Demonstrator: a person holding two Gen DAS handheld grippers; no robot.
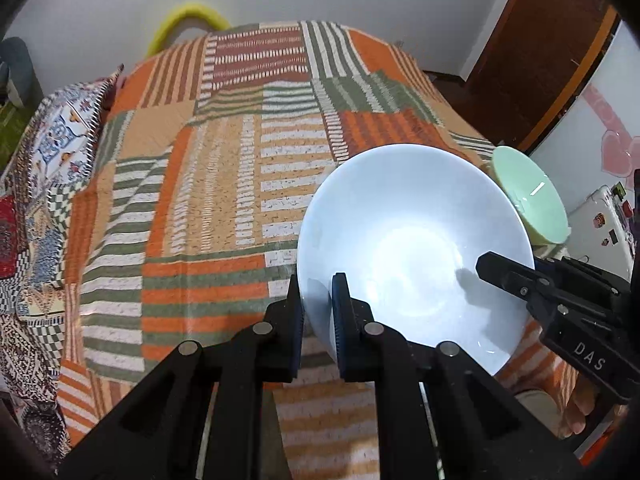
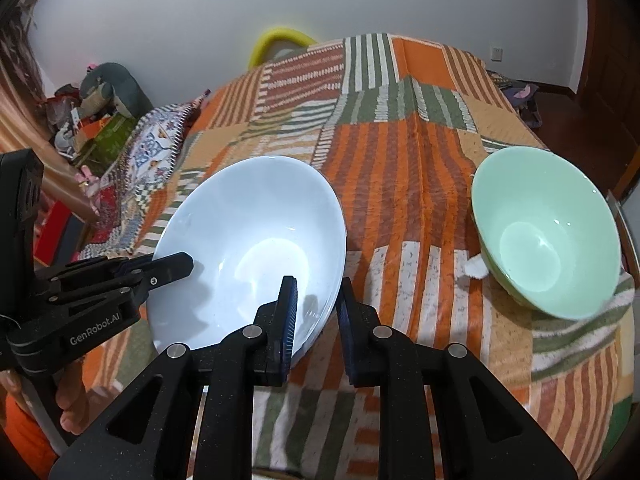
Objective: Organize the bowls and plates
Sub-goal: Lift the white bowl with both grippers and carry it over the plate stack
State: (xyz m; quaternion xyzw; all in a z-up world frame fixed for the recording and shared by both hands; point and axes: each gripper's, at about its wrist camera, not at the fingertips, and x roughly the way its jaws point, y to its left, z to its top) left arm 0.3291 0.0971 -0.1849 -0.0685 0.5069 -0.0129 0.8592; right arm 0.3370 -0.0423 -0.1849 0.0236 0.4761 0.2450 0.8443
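Observation:
A large white bowl is tilted above the striped patchwork blanket; it also shows in the right wrist view. My left gripper is shut on the bowl's near-left rim. My right gripper straddles the bowl's right rim, one finger inside and one outside, with a small gap to the rim. The right gripper shows in the left wrist view, the left gripper in the right wrist view. A mint green bowl rests tilted on the blanket to the right, also seen in the left wrist view.
A patterned pillow lies at the blanket's left edge. A yellow curved object stands behind the bed against the white wall. A wooden door and white appliance are at right. Clutter sits at far left.

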